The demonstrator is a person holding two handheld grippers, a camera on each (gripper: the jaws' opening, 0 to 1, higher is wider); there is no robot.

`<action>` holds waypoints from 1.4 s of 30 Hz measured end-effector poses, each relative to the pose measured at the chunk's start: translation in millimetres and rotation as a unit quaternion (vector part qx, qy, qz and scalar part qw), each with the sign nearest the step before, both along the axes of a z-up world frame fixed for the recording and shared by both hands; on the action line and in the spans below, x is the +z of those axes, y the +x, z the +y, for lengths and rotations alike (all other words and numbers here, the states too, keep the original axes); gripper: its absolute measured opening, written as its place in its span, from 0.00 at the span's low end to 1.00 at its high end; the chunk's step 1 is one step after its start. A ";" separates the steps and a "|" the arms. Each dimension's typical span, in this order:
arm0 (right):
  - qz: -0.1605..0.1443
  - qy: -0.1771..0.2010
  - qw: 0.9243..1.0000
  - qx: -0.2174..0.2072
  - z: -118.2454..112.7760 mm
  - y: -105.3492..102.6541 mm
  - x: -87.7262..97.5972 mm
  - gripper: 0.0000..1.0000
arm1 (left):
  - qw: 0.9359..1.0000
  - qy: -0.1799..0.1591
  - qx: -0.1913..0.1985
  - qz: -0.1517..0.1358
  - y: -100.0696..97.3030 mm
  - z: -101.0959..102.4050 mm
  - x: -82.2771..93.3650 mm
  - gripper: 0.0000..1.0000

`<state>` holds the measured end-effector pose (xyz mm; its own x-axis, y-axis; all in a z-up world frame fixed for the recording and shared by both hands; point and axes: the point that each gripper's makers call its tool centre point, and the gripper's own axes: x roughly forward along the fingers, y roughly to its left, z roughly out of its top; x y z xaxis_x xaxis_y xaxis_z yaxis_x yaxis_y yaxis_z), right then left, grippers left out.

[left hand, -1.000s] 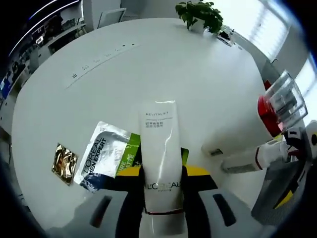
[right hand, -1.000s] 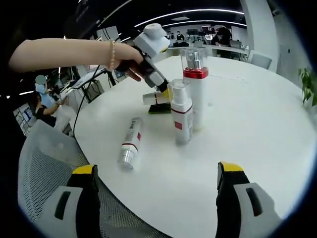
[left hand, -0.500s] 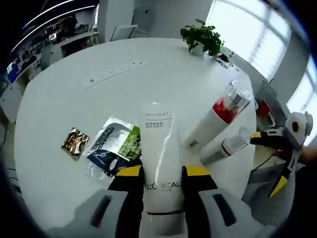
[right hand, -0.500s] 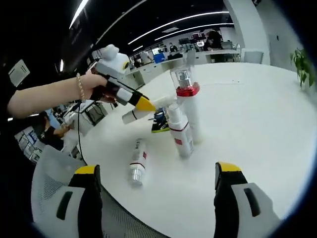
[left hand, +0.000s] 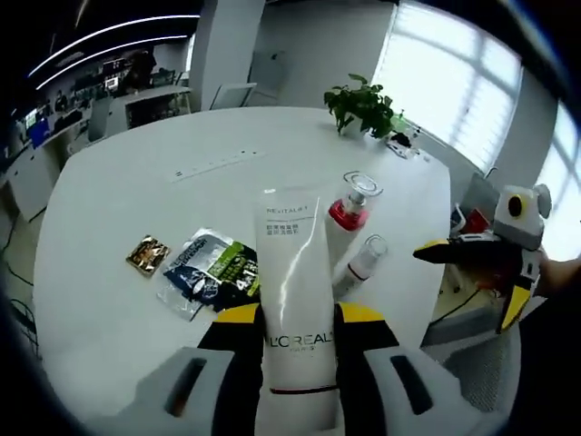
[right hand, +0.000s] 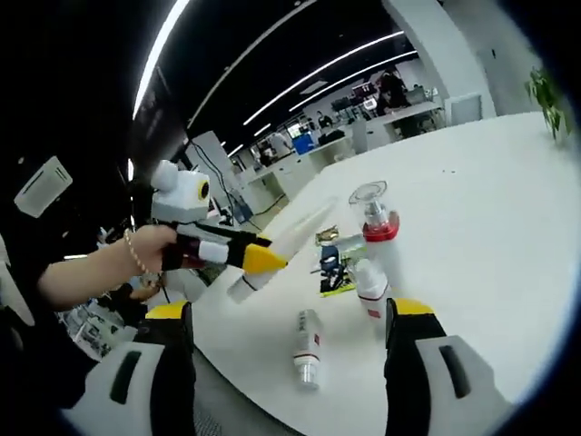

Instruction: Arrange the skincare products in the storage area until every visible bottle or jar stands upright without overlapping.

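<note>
**A:** Left gripper view: left gripper (left hand: 298,318) is pinching the white squeeze tube with dark lettering (left hand: 293,272) near its lower end, lifted clear of the round white tabletop (left hand: 136,191). Looks held by the cap end so it can go down cap-first and stand.

**B:** Right one?

**A:** Right gripper (right hand: 289,318) is spread, nothing between the jaws, hanging over the tabletop edge. Probably free to take the small white bottle with a red band (right hand: 308,346), which lies on its side nearest it.

**B:** What's already upright?

**A:** Tall white pump bottle with red collar and clear cap (left hand: 349,204), and a shorter white bottle with clear cap (left hand: 361,261) touching or just beside it. Foil sachets (left hand: 207,272) and a small gold packet (left hand: 146,253) lie flat to their left.

**B:** Change vs a second ago?

**A:** Both hands have risen and pulled back. The tube was low over the sachets, now well above them. Grip unchanged, bottles haven't moved.
</note>
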<state>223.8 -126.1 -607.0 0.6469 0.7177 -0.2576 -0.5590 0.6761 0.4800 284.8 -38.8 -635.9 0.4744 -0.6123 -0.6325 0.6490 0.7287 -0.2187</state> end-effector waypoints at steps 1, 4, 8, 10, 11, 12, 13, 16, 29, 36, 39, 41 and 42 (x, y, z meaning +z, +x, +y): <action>-0.001 0.009 1.000 0.000 2.8 1.7 3.4 0.84 | 1.000 -0.005 0.003 -0.003 -2.0 0.0 1.9 0.28; -0.003 0.038 0.999 0.003 16.3 4.9 15.9 0.80 | 1.000 -0.010 0.009 -0.018 -15.6 -0.3 12.7 0.28; 0.003 0.068 0.998 0.006 31.6 10.6 24.0 0.76 | 0.999 -0.011 0.013 -0.039 -27.5 -0.9 21.1 0.28; 0.006 0.077 0.997 0.012 39.2 13.6 24.5 0.74 | 0.999 -0.012 0.010 -0.044 -33.9 -3.4 23.8 0.28; 0.006 0.080 0.997 0.016 43.7 15.1 24.0 0.73 | 0.999 -0.012 0.009 -0.048 -36.7 -4.6 25.2 0.28; 0.006 0.082 0.996 0.020 46.6 17.1 22.4 0.74 | 0.998 -0.011 0.007 -0.053 -39.0 -5.6 26.4 0.28; 0.009 0.084 0.996 0.021 49.5 18.8 20.5 0.73 | 0.998 -0.008 0.006 -0.059 -43.6 -7.7 28.2 0.28; 0.017 0.099 0.995 0.021 55.4 18.0 20.1 0.70 | 0.998 -0.008 0.006 -0.065 -50.3 -10.5 32.5 0.28; 0.044 0.159 0.986 0.018 69.2 13.8 22.9 0.33 | 0.994 0.008 0.012 -0.112 -63.8 -18.8 43.5 0.28; 0.018 0.195 0.980 0.042 70.5 3.2 40.9 0.19 | 0.991 0.009 0.002 -0.133 -68.3 -19.4 50.1 0.28; 0.044 0.234 0.970 0.050 73.4 0.2 44.4 0.19 | 0.987 0.021 -0.014 -0.158 -70.1 -20.4 59.2 0.29; 0.029 0.217 0.975 0.047 75.6 -1.7 45.1 0.19 | 0.985 0.041 -0.025 -0.164 -70.4 -19.4 59.2 0.28; 0.020 0.204 0.977 0.052 79.4 -4.0 45.8 0.20 | 0.984 0.048 -0.030 -0.169 -71.7 -19.7 58.5 0.28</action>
